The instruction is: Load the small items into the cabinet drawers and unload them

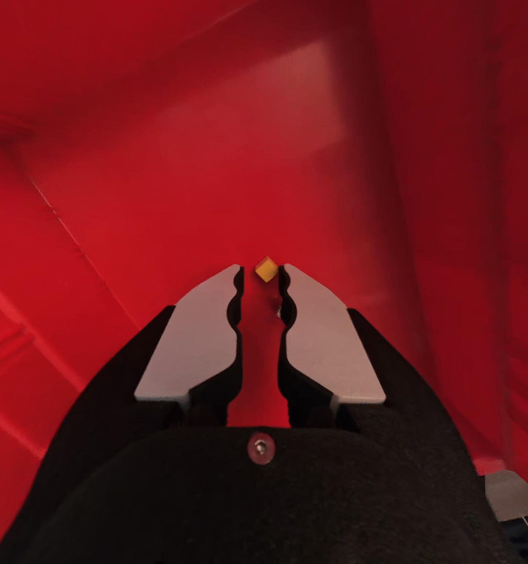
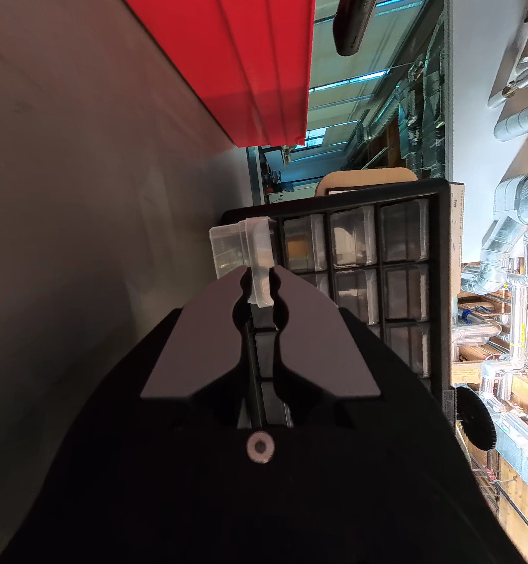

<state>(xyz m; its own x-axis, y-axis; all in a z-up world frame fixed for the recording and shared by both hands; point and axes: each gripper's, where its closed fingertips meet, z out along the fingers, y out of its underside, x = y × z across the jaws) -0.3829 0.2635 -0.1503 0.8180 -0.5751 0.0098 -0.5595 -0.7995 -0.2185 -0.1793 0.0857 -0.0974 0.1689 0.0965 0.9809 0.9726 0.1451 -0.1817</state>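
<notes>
Drawer (image 2: pixel 241 247) tab in right claw (image 2: pixel 260 268); red bin (image 2: pixel 235 70) nearby, cabinet (image 2: pixel 378 274) behind.

Grey tabletop (image 2: pixel 104 213) – red bin (image 2: pixel 241 76), black drawer cabinet (image 2: pixel 440 274)

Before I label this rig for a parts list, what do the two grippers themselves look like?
The left gripper and right gripper match: textured black bodies, a round silver screw at centre, and two flat pale grey fingers with scalloped black inner edges. No cables or sleeves show.
</notes>
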